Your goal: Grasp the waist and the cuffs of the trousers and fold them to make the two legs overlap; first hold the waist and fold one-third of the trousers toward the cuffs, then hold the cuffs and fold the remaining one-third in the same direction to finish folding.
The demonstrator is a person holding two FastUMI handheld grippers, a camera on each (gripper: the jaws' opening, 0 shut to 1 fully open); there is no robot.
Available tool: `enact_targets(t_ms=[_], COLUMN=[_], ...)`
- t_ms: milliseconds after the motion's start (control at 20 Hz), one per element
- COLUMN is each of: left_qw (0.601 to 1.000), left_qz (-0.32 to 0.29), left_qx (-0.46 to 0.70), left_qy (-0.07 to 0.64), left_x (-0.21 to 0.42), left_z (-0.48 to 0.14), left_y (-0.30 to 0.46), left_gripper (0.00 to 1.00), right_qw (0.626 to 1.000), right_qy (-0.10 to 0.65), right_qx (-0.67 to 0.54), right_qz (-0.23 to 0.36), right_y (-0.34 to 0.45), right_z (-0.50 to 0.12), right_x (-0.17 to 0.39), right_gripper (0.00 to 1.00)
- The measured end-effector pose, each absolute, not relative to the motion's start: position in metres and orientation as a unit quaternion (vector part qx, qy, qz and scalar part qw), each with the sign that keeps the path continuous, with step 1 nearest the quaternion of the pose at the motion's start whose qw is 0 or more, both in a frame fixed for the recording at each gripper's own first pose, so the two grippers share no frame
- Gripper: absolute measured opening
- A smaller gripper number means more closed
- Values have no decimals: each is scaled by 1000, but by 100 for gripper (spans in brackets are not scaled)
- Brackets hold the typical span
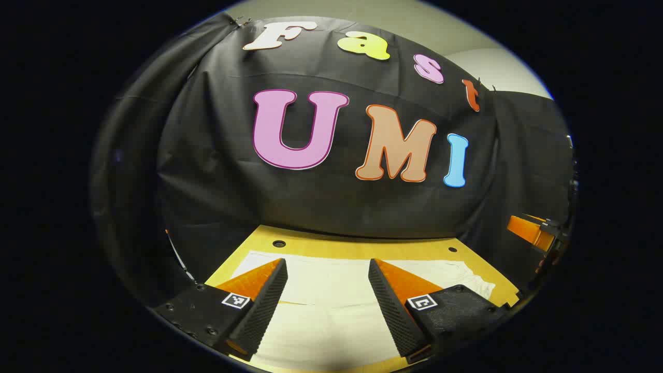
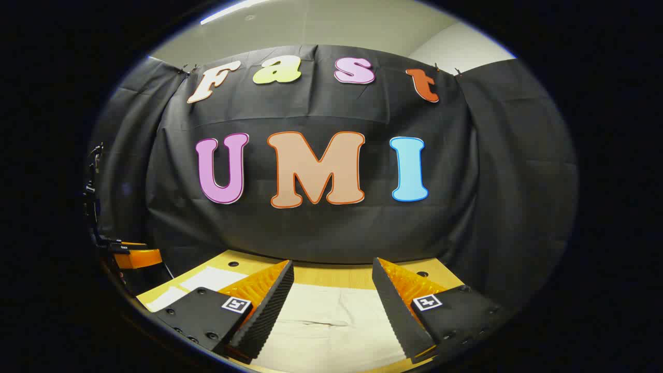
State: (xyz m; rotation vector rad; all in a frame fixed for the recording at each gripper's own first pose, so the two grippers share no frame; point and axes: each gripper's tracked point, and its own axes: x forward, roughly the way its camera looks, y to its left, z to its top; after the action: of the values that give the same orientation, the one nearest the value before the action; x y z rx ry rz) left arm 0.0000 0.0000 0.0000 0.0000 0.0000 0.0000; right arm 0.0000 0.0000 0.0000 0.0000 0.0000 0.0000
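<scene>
Both pairs of jaws stand wide apart with nothing between them. In the left gripper view the left gripper (image 1: 328, 295) hangs above the pale cream cloth trousers (image 1: 331, 290), which lie spread flat across the yellow wooden table (image 1: 362, 248); its two fingers (image 1: 269, 300) frame the cloth without touching it. A crumpled end of the garment, possibly the waist, though the edge is too distorted to be sure, reaches toward the table's right corner.

At the far right of that view part of the other gripper shows beyond the table's edge, well apart from the trousers.

In the right gripper view the right gripper (image 2: 331, 305) likewise hovers over the trousers (image 2: 331, 321), where a soft crease runs across the cloth between its fingers (image 2: 399, 311). The table (image 2: 331, 274) carries small round holes near its far edge, just before the black cloth booth wall (image 2: 311, 228).
</scene>
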Motion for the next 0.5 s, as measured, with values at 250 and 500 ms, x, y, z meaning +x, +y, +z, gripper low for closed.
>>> enact_targets(t_ms=[250, 500], left_qw=[1000, 1000], left_qz=[-1, -8], left_qx=[1, 19], left_qy=[10, 21], left_x=[-2, -2], left_z=[-8, -15], left_y=[-3, -10], left_gripper=[94, 94], right_qw=[1000, 1000], right_qy=[-1, 3], right_qx=[-4, -4], right_qz=[-3, -9], right_y=[-8, -14], right_z=[0, -4], right_x=[-2, -4], right_gripper=[98, 98])
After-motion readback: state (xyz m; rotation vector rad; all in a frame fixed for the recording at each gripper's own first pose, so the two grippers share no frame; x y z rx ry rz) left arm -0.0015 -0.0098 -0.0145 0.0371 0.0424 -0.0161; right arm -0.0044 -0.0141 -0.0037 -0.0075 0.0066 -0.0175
